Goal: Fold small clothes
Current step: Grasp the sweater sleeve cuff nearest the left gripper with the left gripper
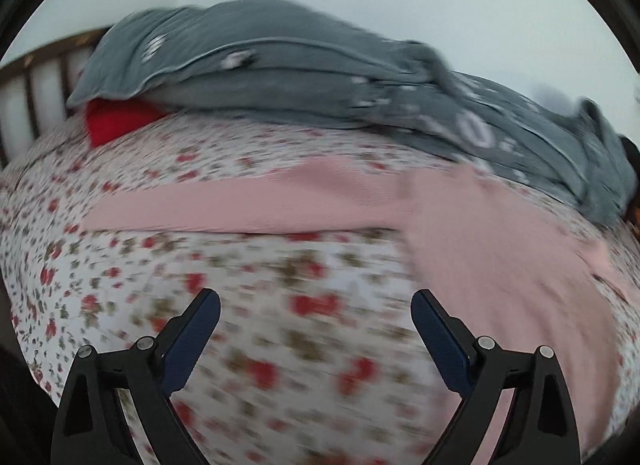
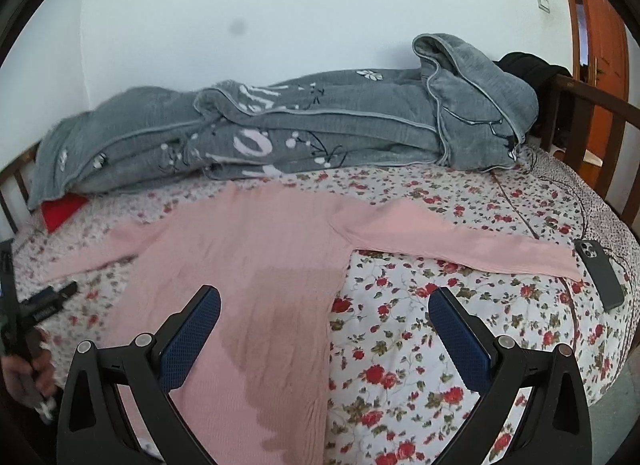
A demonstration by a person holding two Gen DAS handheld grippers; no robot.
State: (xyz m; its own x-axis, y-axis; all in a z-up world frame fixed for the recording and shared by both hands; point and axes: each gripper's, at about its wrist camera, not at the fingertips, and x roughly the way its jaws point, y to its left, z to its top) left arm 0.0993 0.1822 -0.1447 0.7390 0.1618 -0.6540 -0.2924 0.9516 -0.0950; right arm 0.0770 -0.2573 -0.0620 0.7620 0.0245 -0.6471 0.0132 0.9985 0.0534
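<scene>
A pink long-sleeved sweater (image 2: 260, 257) lies flat on the floral bed sheet (image 2: 420, 345), with one sleeve (image 2: 460, 245) stretched to the right and the other (image 2: 92, 257) to the left. My right gripper (image 2: 326, 297) is open over the sweater's lower right edge, with nothing between its blue pads. In the blurred left wrist view my left gripper (image 1: 316, 305) is open above the floral sheet (image 1: 280, 325). The sweater's sleeve (image 1: 240, 205) lies just beyond it and the body (image 1: 500, 265) is to its right. A hand (image 2: 24, 373) at the left edge holds that gripper.
A rumpled grey blanket (image 2: 280, 133) runs along the wall side of the bed, with a red item (image 2: 62, 209) under its left end. A dark phone (image 2: 600, 277) with a cable lies past the right sleeve's cuff. The wooden bed frame (image 2: 580, 97) and a door (image 2: 600, 45) are at right.
</scene>
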